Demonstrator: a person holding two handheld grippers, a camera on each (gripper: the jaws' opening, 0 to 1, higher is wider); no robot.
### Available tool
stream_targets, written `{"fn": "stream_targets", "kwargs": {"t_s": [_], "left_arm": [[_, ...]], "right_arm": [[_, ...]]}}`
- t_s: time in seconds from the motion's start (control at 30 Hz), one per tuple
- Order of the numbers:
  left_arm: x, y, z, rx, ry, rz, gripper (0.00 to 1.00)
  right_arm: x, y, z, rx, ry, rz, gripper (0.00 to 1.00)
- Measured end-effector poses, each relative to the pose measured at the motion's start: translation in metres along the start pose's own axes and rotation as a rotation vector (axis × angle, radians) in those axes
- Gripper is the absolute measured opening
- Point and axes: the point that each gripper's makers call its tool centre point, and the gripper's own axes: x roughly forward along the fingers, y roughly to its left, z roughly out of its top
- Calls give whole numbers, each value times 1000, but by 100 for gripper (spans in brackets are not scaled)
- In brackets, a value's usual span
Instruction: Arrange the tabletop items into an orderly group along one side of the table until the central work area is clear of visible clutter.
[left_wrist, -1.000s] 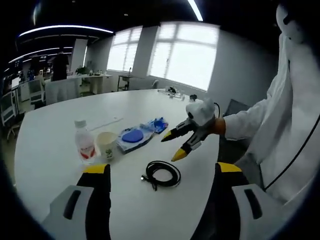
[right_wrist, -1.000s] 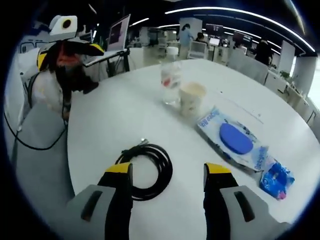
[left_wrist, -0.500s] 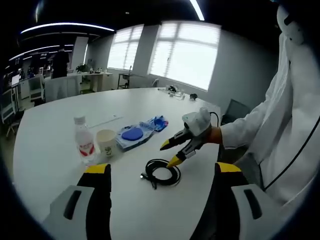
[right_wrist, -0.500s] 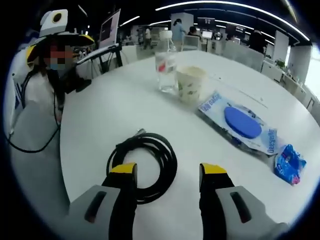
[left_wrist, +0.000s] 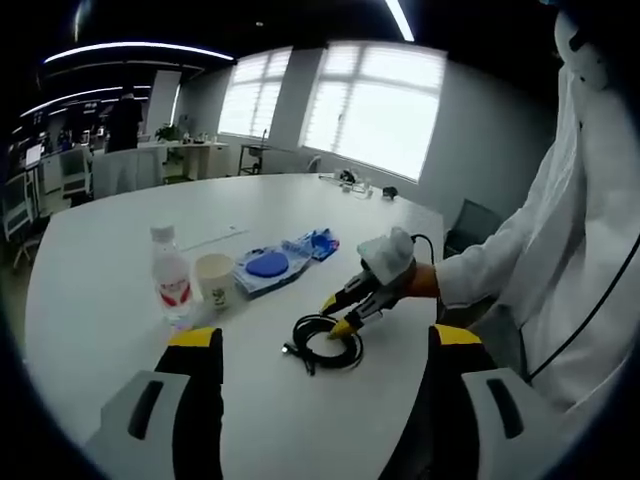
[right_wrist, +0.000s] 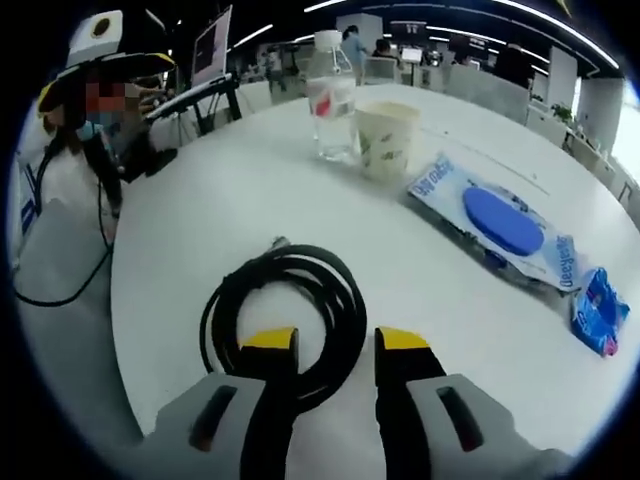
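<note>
White office table (right_wrist: 200, 190) is carrying the clutter: the right gripper (right_wrist: 335, 342) is straddling the near rim of the coiled black cable (right_wrist: 285, 310), jaws partly spread, apparently to grab it. Beyond lie bottle (right_wrist: 331, 100), paper cup (right_wrist: 387, 137), wipes pack (right_wrist: 500, 225). Left gripper (left_wrist: 320, 345) is hovering wide-spread, empty.

The right gripper (right_wrist: 335, 345) is coming down toward the coiled black cable (right_wrist: 284, 320) on the white table (right_wrist: 200, 210). In the left gripper view, that gripper (left_wrist: 336, 312) is now sitting lower than a second ago, its yellow tips right at the far edge of the cable (left_wrist: 325, 345) instead of hovering above and behind it. In the right gripper view, its jaws are narrowing, and the near side of the coil now lies between them.
</note>
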Motion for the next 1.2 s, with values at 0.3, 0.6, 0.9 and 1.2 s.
{"fn": "stream_targets", "kwargs": {"t_s": [0.3, 0.6, 0.9, 1.2], "left_arm": [[3, 0, -1, 0, 6, -1, 84], [7, -2, 0, 4, 14, -12, 84], [11, -3, 2, 8, 14, -13, 83], [16, -5, 4, 13, 16, -13, 82]], "right_arm": [[-2, -10, 2, 21, -2, -84, 9], [-2, -14, 5, 152, -35, -105, 3], [-8, -16, 14, 207, -84, -91, 1], [-15, -12, 22, 189, -117, -65, 0]]}}
